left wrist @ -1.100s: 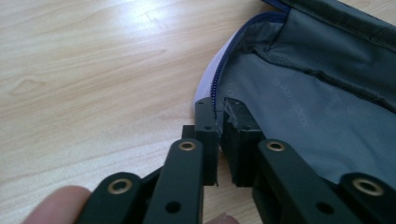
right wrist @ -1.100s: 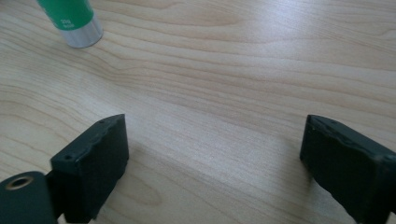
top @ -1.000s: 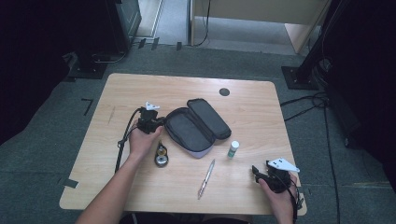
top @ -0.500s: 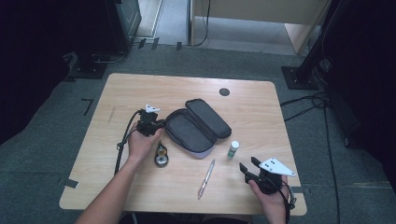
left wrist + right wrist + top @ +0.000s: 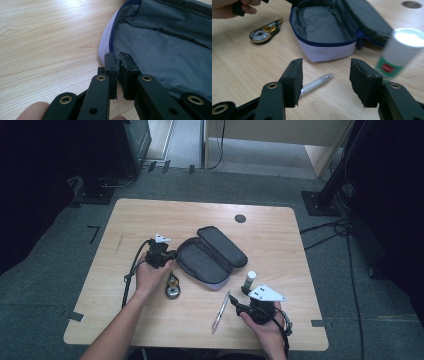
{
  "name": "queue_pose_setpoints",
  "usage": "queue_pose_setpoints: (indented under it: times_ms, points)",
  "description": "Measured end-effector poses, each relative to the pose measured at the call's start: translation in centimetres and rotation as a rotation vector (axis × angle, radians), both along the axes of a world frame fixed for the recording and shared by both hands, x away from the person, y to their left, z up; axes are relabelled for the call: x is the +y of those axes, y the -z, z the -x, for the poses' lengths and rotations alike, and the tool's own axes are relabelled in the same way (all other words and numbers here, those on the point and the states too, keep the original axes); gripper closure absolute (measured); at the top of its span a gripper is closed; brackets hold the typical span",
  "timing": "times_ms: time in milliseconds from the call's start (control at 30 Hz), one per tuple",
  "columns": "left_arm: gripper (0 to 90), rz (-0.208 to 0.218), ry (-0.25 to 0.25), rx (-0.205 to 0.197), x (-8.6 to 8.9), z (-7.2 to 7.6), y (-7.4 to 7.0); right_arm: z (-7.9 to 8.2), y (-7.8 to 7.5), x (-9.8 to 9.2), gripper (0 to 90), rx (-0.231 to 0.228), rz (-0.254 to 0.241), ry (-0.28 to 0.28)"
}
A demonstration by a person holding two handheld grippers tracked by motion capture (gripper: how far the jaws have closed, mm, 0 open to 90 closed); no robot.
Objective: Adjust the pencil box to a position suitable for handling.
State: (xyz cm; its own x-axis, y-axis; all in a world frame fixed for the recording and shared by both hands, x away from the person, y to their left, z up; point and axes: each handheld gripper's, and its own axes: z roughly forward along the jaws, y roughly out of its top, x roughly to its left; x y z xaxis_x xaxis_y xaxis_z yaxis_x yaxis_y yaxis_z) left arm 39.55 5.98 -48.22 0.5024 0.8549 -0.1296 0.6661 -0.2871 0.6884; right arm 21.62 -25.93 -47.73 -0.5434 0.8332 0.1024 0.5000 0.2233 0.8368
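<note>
Left claw (image 5: 117, 65) is clamped on the rim of my open grey fabric pencil case (image 5: 210, 257) at mid-desk (image 5: 150, 215). Right claw (image 5: 325, 82) has been closing, half-wide and empty, above the silver metal pen (image 5: 317, 83) beside the white glue stick (image 5: 398, 53).

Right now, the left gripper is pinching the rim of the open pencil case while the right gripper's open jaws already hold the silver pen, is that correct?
Not quite: the right gripper holds nothing. In the right gripper view its open jaws hover above the silver pen, which lies on the table. The left gripper does pinch the pencil case rim.
</note>
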Motion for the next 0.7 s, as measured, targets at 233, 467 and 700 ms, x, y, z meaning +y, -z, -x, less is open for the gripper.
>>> queue_pose_setpoints:
  times_ms: [233, 467, 700]
  points:
    - [87.0, -0.012, 0.012, -0.001, 0.1, 0.4, 0.0, -1.8, 0.9, 2.5, 40.1, 0.050, 0.014, -0.017]
    - [88.1, -0.007, 0.018, 0.005, 0.4, 1.1, 0.1, -3.8, 1.7, 4.7, 35.7, 0.090, 0.063, 0.042]
    - [88.5, -0.009, 0.029, 0.005, 0.6, 1.6, 0.1, -4.7, 2.2, 5.6, 35.5, 0.099, 0.099, 0.057]
